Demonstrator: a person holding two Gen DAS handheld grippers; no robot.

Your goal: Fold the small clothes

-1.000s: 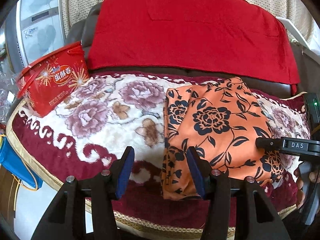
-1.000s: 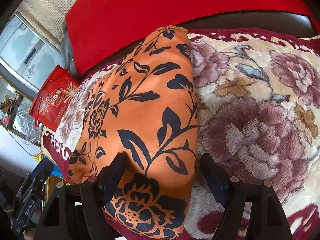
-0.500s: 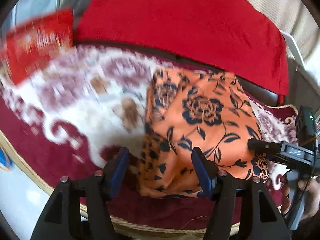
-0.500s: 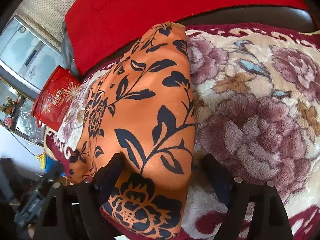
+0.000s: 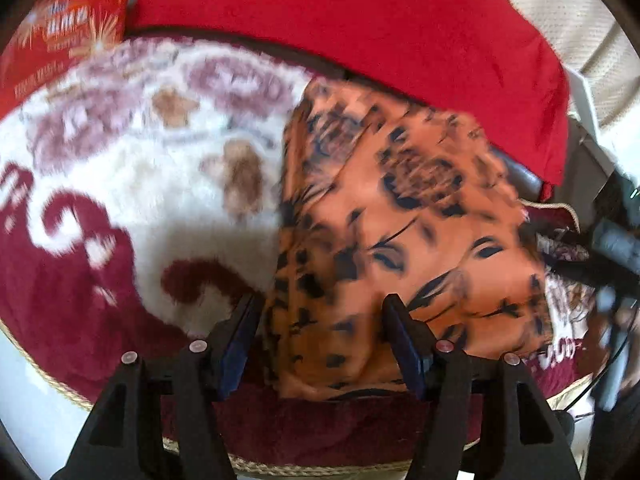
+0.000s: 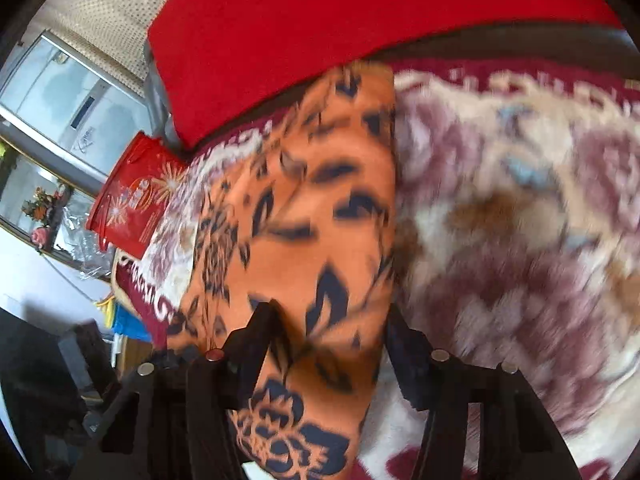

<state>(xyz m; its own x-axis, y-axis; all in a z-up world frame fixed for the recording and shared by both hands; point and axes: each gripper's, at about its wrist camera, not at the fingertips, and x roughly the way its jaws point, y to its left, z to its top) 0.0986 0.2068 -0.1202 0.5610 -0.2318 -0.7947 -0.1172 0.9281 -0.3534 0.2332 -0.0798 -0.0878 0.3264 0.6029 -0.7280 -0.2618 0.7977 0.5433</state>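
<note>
The left tongs (image 5: 324, 344) stand spread, their blue pads straddling the near left corner of the orange cloth (image 5: 400, 240) without pressing it, as far as the blur allows. The right tongs (image 6: 332, 344) have just been closing and the cloth's near right edge lies between the fingers; they look not yet pinched, though blur hides whether a pad touches.

The cloth (image 6: 312, 220) lies already folded into a narrow stack on the blanket (image 5: 140, 184), running from 6 toward 12 o'clock in both views, its far end just short of the red cover (image 5: 360, 32) on the backrest. In the left view the right tongs (image 5: 576, 268) show as a dark bar at 3 o'clock, at the cloth's edge. A red tin (image 5: 60, 32) sits at 10 o'clock, well apart.

The step in hand seems to be taking hold of the two near corners for another fold. Next, both tongs would need to close on the hem, catching all layers, then lift together and carry the near end toward 12 o'clock so the edges meet squarely.
</note>
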